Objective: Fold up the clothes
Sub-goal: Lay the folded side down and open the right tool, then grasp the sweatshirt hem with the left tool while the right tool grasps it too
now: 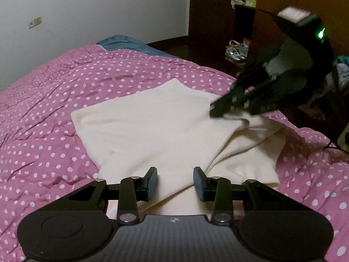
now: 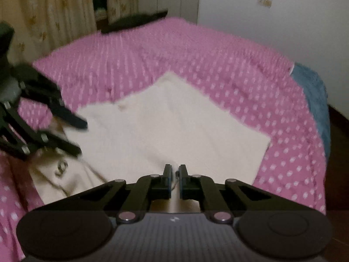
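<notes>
A cream garment (image 1: 157,126) is lying on a bed covered by a pink dotted quilt (image 1: 54,109), partly folded, with its far part spread flat and its near part bunched into ridges.

The left gripper (image 1: 175,182) is hovering over the near edge of the garment with its fingers (image 1: 152,181) standing apart, holding nothing. In the right wrist view it is showing at the left edge, blurred, its fingers spread above a rumpled part of the garment that is bearing a small dark logo (image 2: 61,168).

The right gripper (image 2: 175,180) is pinching a fold of the garment: its fingers (image 2: 167,179) are sitting almost together with a thin ridge of cloth between them. In the left wrist view it is reaching in from the right, blurred, its tips meeting the cloth at the garment's right side, where the fabric is drawn up into creases.

A blue blanket (image 2: 314,100) is lying along the far edge of the bed, beside the quilt. A wall socket (image 1: 35,22) is showing on the white wall.
</notes>
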The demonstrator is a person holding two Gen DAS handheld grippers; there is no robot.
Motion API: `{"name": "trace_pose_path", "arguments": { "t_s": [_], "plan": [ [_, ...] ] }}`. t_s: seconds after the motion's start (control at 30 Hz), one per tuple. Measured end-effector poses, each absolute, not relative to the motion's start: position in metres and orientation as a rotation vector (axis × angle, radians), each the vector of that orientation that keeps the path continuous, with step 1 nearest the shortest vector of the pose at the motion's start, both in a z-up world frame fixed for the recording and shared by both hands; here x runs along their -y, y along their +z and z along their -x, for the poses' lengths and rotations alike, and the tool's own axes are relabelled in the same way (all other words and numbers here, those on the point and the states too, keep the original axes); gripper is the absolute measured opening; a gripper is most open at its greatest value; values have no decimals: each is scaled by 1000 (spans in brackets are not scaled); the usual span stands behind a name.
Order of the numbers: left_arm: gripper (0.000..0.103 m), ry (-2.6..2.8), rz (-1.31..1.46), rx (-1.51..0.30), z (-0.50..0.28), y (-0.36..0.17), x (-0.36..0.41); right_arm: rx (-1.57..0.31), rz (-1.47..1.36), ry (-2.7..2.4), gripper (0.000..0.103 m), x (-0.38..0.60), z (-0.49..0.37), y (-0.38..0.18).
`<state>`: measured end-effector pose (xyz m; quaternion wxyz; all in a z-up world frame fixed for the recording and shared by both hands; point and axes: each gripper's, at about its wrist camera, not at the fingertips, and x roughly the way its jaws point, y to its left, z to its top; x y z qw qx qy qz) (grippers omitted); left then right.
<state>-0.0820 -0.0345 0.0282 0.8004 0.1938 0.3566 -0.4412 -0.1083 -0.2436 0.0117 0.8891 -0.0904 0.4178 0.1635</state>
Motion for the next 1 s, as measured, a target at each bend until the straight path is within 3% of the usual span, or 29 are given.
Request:
{"name": "trace_pose_path", "arguments": {
  "t_s": [0.2,0.43,0.5,1.0],
  "plan": [
    [41,-940,-400,-723,81,43,32,-782,196,362,11,243,119,33],
    [42,-978,-426,-714,92,43,30,-889,182,504,12,224,132,18],
    [46,-995,-444,-705,100,45,26,-894,208,508,12,224,140,17],
    [51,-1145,-638,-609,157,39,17,-905,309,516,19,229,175,33]
  ]
}}
